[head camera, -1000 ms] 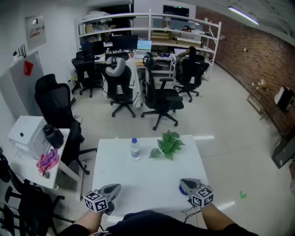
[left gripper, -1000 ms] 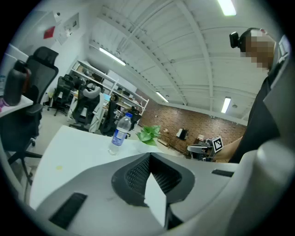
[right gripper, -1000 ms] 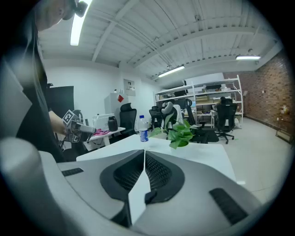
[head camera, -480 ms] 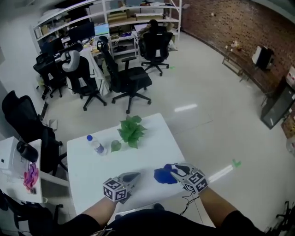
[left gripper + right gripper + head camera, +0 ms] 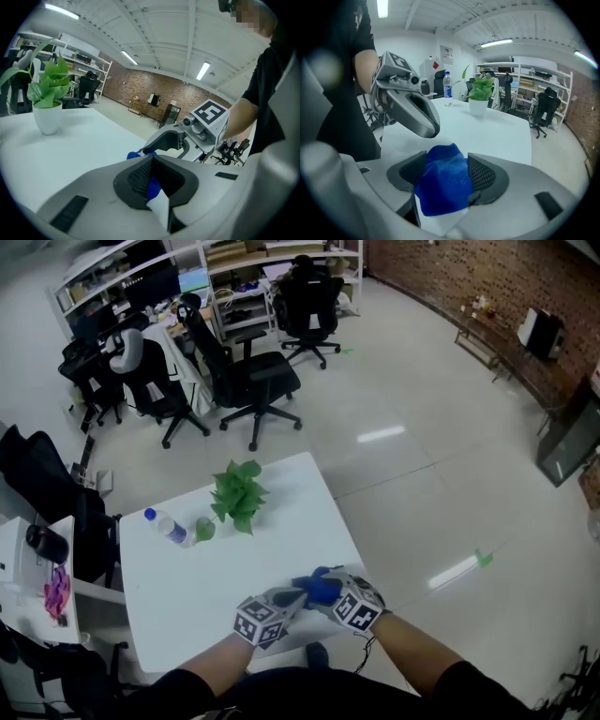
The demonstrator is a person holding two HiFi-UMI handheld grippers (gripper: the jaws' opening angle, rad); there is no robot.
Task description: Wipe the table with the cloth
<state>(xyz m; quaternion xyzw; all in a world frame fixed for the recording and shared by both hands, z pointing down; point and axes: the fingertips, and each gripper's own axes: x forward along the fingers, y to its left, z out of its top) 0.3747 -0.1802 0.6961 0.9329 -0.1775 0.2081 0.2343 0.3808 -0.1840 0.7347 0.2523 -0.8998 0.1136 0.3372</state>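
Two jaws of your left gripper [image 5: 298, 597] pinch a fold of the blue cloth [image 5: 320, 589] at the near edge of the white table [image 5: 187, 582]. Your right gripper [image 5: 325, 583] has just been opening its jaws; they stand wide, with the cloth between them.

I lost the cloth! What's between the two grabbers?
The blue cloth, in head view. Left gripper pinches it; right gripper has just been opening its jaws around it.
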